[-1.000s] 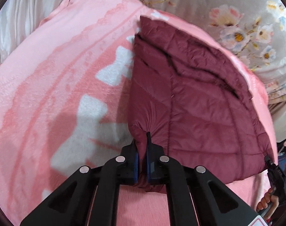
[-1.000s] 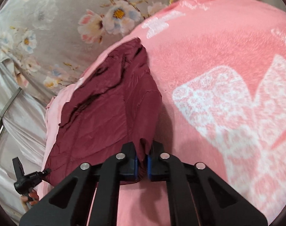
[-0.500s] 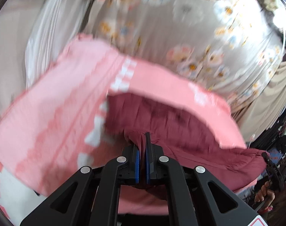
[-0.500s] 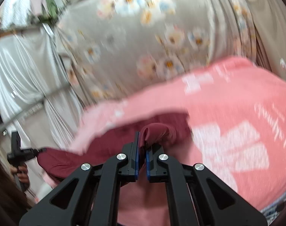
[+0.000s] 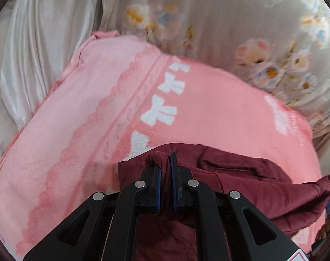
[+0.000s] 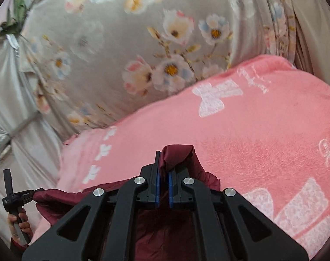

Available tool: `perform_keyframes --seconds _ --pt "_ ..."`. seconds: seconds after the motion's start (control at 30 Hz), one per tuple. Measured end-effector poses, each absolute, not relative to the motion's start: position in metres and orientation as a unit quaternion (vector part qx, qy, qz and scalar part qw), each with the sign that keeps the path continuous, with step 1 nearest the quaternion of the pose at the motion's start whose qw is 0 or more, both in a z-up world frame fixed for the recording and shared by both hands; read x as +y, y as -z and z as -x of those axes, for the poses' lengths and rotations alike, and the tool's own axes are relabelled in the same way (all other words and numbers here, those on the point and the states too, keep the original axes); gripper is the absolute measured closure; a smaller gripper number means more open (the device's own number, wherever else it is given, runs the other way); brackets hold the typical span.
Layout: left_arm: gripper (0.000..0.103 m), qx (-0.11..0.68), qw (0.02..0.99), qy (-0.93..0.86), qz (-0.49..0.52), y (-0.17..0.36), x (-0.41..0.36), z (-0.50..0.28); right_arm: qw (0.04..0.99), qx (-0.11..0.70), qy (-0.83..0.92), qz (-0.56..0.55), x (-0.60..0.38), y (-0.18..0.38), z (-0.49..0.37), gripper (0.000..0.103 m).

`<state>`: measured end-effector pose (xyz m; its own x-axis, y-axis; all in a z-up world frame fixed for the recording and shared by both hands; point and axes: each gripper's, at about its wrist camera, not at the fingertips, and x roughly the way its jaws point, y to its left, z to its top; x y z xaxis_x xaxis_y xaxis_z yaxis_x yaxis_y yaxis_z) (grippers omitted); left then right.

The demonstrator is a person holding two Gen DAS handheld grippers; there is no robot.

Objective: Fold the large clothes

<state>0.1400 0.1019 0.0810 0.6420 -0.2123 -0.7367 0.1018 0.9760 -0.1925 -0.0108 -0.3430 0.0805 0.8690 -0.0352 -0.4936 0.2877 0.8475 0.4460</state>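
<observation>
Above the pink blanket (image 5: 82, 130), maroon jacket (image 5: 241, 187) slung lengthwise between left gripper (image 5: 165, 178) and right gripper (image 6: 162, 184), each clamped on one corner, left jaws just loosening slightly with fabric between them, body hanging below and behind both.

Light: soft, even, fairly bright; no glare.
Shadows: faint under the dark red quilted jacket (image 5: 247, 187) on the pink fleece blanket (image 5: 208, 113).
Blur: grey floral curtain (image 6: 112, 50) smeared in both views.
Edges: fisheye bending, black corner vignette.
</observation>
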Motion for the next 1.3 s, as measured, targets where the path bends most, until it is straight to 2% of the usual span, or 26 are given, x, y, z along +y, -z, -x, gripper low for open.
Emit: perform_keyframes --seconds 0.1,0.2,0.3,0.33,0.37,0.4,0.57,0.6,0.63,0.7,0.77,0.83,1.03,1.07,1.1,1.13,1.17,1.3 --pt "0.09 0.44 0.894 0.066 0.046 -0.046 0.091 -0.166 0.923 0.271 0.105 -0.252 -0.344 -0.051 -0.017 0.098" --pt "0.087 0.473 0.877 0.061 0.06 -0.007 0.093 -0.187 0.917 0.288 0.116 -0.25 -0.344 -0.027 -0.035 0.091" --pt "0.087 0.476 0.87 0.073 0.109 0.002 0.105 -0.188 0.919 0.266 0.112 -0.268 -0.348 -0.025 -0.03 0.073" --pt "0.087 0.47 0.87 0.079 0.126 -0.002 0.111 -0.185 0.922 0.252 0.114 -0.27 -0.348 -0.03 -0.024 0.063" --pt "0.087 0.464 0.871 0.084 0.136 -0.007 0.116 -0.18 0.925 0.24 0.12 -0.268 -0.349 -0.034 -0.018 0.049" --pt "0.087 0.456 0.874 0.089 0.142 -0.014 0.12 -0.176 0.928 0.229 0.125 -0.265 -0.349 -0.04 -0.012 0.044" --pt "0.084 0.412 0.892 0.118 0.145 -0.061 0.131 -0.157 0.938 0.224 0.114 -0.239 -0.341 -0.055 -0.002 0.042" --pt "0.076 0.402 0.897 0.118 0.144 -0.069 0.131 -0.155 0.938 0.233 0.109 -0.232 -0.338 -0.054 -0.005 0.042" --pt "0.053 0.38 0.91 0.095 0.134 -0.081 0.132 -0.153 0.938 0.243 0.108 -0.223 -0.334 -0.05 -0.01 0.042" --pt "0.036 0.314 0.943 0.04 0.103 -0.102 0.133 -0.142 0.935 0.263 0.109 -0.211 -0.329 -0.043 -0.019 0.041" --pt "0.036 0.298 0.951 0.03 0.072 -0.11 0.127 -0.141 0.928 0.287 0.11 -0.21 -0.329 -0.031 -0.031 0.041" --pt "0.036 0.328 0.942 0.046 0.046 -0.104 0.114 -0.15 0.919 0.307 0.112 -0.221 -0.334 -0.019 -0.043 0.041" --pt "0.036 0.439 0.894 0.088 0.026 -0.032 0.075 -0.192 0.879 0.371 0.121 -0.273 -0.359 0.016 -0.087 0.039" --pt "0.036 0.452 0.887 0.088 0.03 -0.021 0.073 -0.197 0.873 0.385 0.115 -0.277 -0.361 0.023 -0.094 0.044" --pt "0.038 0.465 0.881 0.081 0.035 -0.01 0.071 -0.201 0.868 0.398 0.108 -0.277 -0.36 0.029 -0.1 0.055" --pt "0.038 0.472 0.877 0.074 0.039 -0.001 0.069 -0.204 0.865 0.407 0.109 -0.272 -0.359 0.031 -0.101 0.085" --pt "0.038 0.475 0.876 0.07 0.039 0.006 0.068 -0.206 0.867 0.405 0.112 -0.268 -0.358 0.03 -0.098 0.098" --pt "0.033 0.468 0.882 0.049 0.018 0.025 0.067 -0.204 0.887 0.363 0.154 -0.239 -0.359 0.012 -0.069 0.101"
